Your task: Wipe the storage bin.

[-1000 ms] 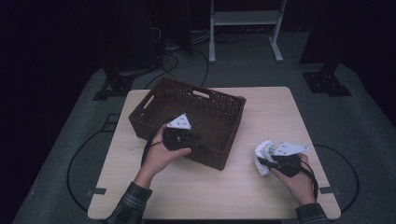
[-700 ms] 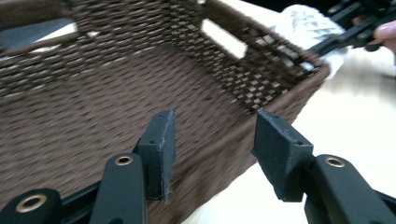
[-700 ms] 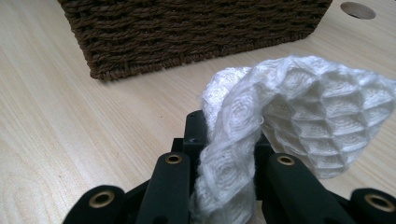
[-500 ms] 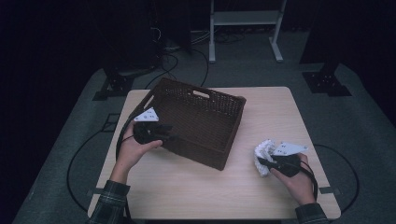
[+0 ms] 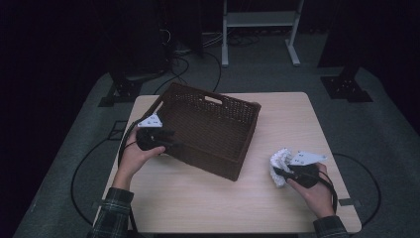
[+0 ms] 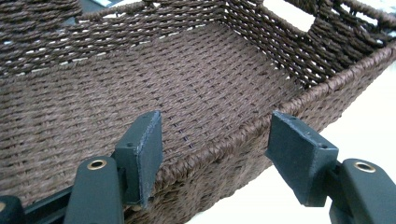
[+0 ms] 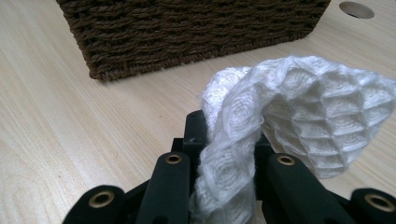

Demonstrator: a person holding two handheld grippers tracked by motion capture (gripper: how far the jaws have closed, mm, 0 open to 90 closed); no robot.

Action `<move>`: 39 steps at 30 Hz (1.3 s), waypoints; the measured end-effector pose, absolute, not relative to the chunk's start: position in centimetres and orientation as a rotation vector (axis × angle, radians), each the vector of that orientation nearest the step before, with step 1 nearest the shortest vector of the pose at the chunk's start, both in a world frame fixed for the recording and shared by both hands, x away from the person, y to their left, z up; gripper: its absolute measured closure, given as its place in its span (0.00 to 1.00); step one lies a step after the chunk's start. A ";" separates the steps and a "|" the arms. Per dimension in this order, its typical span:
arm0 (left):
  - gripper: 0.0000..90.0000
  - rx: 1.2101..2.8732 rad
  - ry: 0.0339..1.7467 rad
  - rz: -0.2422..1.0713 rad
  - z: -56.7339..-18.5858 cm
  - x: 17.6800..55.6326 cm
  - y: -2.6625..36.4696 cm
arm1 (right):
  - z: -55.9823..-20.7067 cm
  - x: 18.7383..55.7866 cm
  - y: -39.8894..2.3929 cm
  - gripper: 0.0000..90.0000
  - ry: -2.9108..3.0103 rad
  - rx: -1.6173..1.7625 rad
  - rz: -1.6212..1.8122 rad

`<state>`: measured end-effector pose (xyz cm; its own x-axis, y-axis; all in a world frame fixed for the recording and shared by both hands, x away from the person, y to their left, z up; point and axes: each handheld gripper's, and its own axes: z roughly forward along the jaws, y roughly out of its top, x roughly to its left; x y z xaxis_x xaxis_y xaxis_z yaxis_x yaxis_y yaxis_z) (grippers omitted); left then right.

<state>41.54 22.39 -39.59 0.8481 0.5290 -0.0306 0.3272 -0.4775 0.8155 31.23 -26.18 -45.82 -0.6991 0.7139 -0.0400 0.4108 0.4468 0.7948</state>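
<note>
We count one rectangular dark-brown woven basket (image 5: pixel 210 130) on our pale wooden desk (image 5: pixel 198 198); our left claw (image 6: pixel 212 154) has just been opening, its jaws released astride the braided rim. Near the desk's right edge, our right claw (image 7: pixel 224 161) is clenched on one white honeycomb-textured cloth (image 7: pixel 299 112).

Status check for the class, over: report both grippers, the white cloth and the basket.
Left gripper open astride basket rim, jaws just opening. Right gripper shut on white cloth, beside basket. Table between them bare.
</note>
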 end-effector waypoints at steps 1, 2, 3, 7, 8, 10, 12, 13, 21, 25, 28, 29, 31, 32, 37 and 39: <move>0.40 2.116 0.622 0.294 -39.6 41.5 22.3 | -45.8 31.2 -26.2 0.85 2.333 0.954 1.131; 0.41 2.120 0.619 0.298 -39.6 41.5 22.3 | -45.8 31.2 -26.2 0.85 2.332 0.955 1.131; 0.43 2.122 0.621 0.298 -39.6 41.5 22.2 | -45.8 31.2 -26.2 0.85 2.331 0.957 1.132; 0.45 2.131 0.618 0.309 -39.5 41.3 22.1 | -45.9 31.2 -26.1 0.85 2.335 0.953 1.131; 0.45 2.133 0.618 0.309 -39.5 41.2 22.0 | -45.9 31.2 -26.1 0.85 2.336 0.954 1.130; 0.46 2.147 0.608 0.307 -39.4 41.1 21.7 | -45.9 31.2 -26.1 0.85 2.338 0.955 1.128; 0.48 2.168 0.595 0.307 -39.4 40.8 21.2 | -45.9 31.2 -26.1 0.85 2.336 0.956 1.129; 0.49 2.179 0.584 0.305 -39.3 40.7 20.8 | -45.8 31.2 -26.1 0.85 2.334 0.955 1.130; 0.67 2.231 0.489 0.242 -39.2 39.3 17.8 | -45.8 31.2 -26.3 0.85 2.326 0.956 1.131; 0.75 2.242 0.452 0.209 -39.1 38.8 16.4 | -45.8 31.2 -26.4 0.85 2.324 0.963 1.135; 0.76 2.247 0.430 0.190 -39.1 38.4 15.5 | -45.8 31.2 -26.4 0.85 2.324 0.963 1.134; 0.76 2.247 0.426 0.182 -39.0 38.3 15.2 | -45.8 31.2 -26.5 0.85 2.324 0.962 1.133; 0.76 2.252 0.409 0.168 -39.0 38.1 14.5 | -45.8 31.2 -26.5 0.85 2.323 0.964 1.134; 0.76 2.250 0.408 0.161 -39.0 38.0 14.3 | -45.8 31.2 -26.4 0.85 2.325 0.964 1.131; 0.76 2.247 0.402 0.111 -39.0 37.5 12.9 | -45.8 31.2 -26.4 0.85 2.327 0.959 1.129; 0.72 2.260 0.402 0.117 -38.9 37.4 12.7 | -45.8 31.2 -26.4 0.85 2.327 0.963 1.130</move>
